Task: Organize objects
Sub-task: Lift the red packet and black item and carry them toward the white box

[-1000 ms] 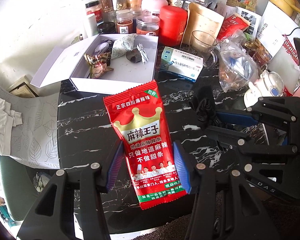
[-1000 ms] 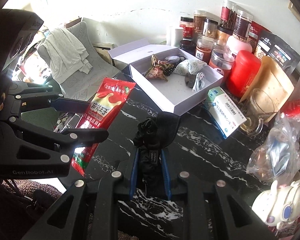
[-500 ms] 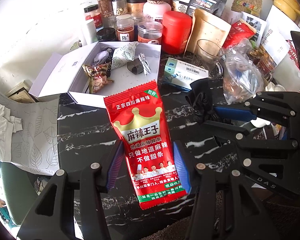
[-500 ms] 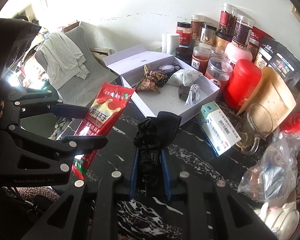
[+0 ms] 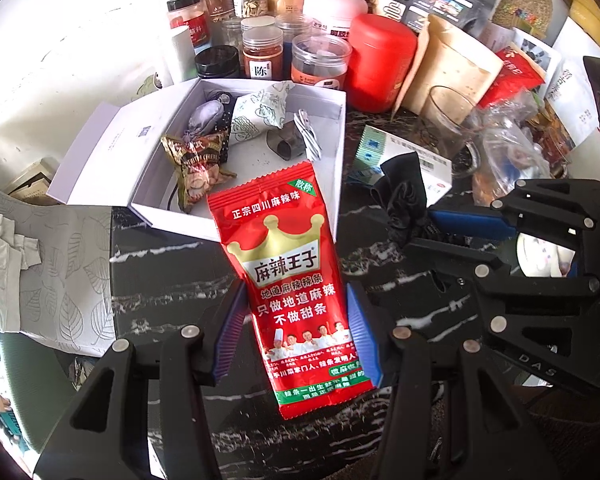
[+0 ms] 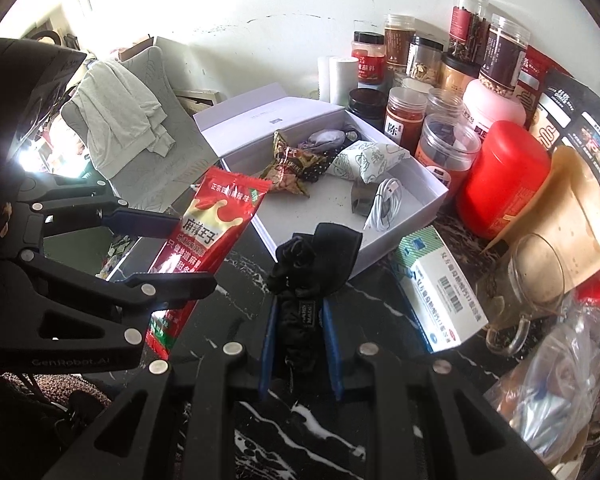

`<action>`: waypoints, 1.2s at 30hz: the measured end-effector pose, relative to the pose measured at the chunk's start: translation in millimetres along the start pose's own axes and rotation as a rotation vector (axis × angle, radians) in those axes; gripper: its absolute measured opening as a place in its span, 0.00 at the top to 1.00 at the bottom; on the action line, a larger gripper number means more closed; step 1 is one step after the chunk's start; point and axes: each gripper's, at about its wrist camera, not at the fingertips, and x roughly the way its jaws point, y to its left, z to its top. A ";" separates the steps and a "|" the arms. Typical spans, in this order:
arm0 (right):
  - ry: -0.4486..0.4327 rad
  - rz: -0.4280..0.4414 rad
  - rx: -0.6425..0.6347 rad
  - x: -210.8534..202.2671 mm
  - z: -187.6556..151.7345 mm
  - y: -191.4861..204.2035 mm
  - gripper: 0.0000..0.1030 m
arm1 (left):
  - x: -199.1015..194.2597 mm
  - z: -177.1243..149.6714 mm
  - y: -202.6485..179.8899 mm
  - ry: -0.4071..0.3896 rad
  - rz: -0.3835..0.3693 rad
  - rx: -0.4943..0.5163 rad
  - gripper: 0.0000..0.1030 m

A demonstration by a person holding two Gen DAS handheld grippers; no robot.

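My left gripper (image 5: 296, 332) is shut on a red snack packet (image 5: 288, 276) with a gold crown, held above the black marble table, its top edge over the near wall of the open white box (image 5: 332, 152). The packet also shows in the right wrist view (image 6: 208, 236). My right gripper (image 6: 300, 332) is shut on a black cloth pouch (image 6: 308, 268), just short of the box (image 6: 428, 196). The box holds a brown snack bag (image 5: 196, 164), a patterned white pouch (image 5: 256, 116), a grey clip and a white cable (image 6: 384, 204).
Jars (image 5: 260, 52) and a red canister (image 5: 380, 60) crowd behind the box. A medicine carton (image 6: 436, 288), a glass mug (image 6: 536, 280), a kraft pouch (image 5: 452, 68) and a plastic bag (image 6: 548, 392) sit to the right. A chair with cloth (image 6: 120, 128) stands left of the table.
Both grippers have moved forward toward the white box with their loads; the red packet's top now overlaps the box's near wall, and the black pouch is nearer its corner.
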 end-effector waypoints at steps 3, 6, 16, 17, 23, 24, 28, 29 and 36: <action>0.005 0.002 0.004 8.5 9.2 -8.3 0.79 | 8.5 13.5 5.6 0.004 0.004 0.005 0.53; 0.010 0.002 0.011 16.7 18.1 -17.3 0.79 | 17.6 28.1 11.8 0.007 0.003 0.009 0.53; 0.015 -0.005 0.029 41.6 48.1 -42.2 0.79 | 40.8 66.3 25.3 0.002 0.010 0.039 0.53; 0.016 -0.006 0.029 43.7 50.4 -43.6 0.79 | 43.6 69.8 26.6 0.001 0.013 0.041 0.53; 0.025 -0.003 0.035 60.3 62.3 -51.4 0.79 | 59.1 83.8 35.9 0.000 0.009 0.054 0.53; 0.029 -0.003 0.035 64.4 64.0 -52.3 0.79 | 61.6 85.0 37.5 0.001 0.010 0.057 0.53; 0.038 0.004 0.045 77.8 68.6 -55.7 0.79 | 72.4 89.9 43.7 0.003 0.008 0.060 0.53; 0.041 0.005 0.049 82.1 69.9 -56.9 0.79 | 75.8 91.1 45.6 0.004 0.009 0.059 0.53; 0.058 0.014 0.063 106.0 75.5 -60.4 0.79 | 96.8 98.4 56.6 0.013 0.016 0.059 0.53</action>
